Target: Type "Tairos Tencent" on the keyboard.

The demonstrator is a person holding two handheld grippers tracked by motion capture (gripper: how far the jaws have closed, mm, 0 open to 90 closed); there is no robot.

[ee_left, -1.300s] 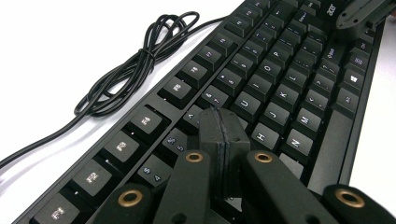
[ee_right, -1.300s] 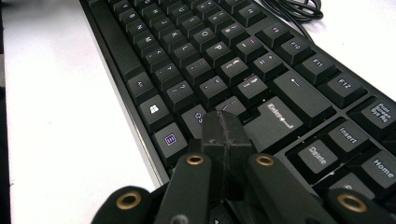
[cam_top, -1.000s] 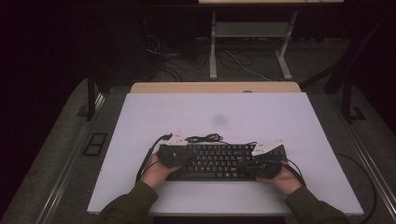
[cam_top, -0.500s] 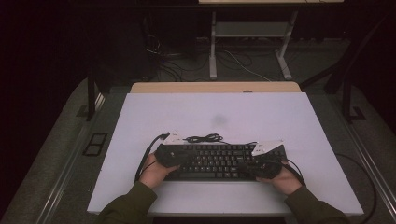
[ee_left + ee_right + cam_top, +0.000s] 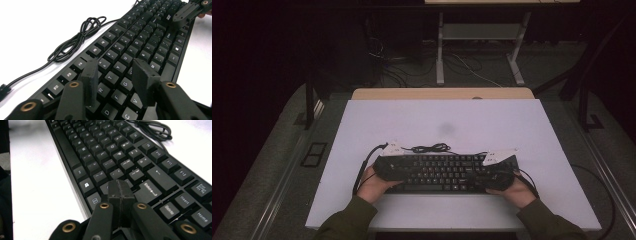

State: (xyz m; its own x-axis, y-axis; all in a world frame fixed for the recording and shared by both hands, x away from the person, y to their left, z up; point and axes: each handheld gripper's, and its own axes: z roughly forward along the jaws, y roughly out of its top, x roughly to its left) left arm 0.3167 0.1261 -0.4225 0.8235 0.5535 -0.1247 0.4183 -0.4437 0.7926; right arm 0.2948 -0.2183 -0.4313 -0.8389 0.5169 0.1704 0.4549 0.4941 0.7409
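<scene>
High view: white bench carries a black keyboard at its near edge, cord coiled behind. Left claw hovers apart over letter keys; right claw pressed together above Enter. Typing appears underway; next press needs precise aim.

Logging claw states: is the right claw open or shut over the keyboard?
Shut. The right claw has both jaws pressed together, with nothing between them, above the keyboard near Enter.
</scene>
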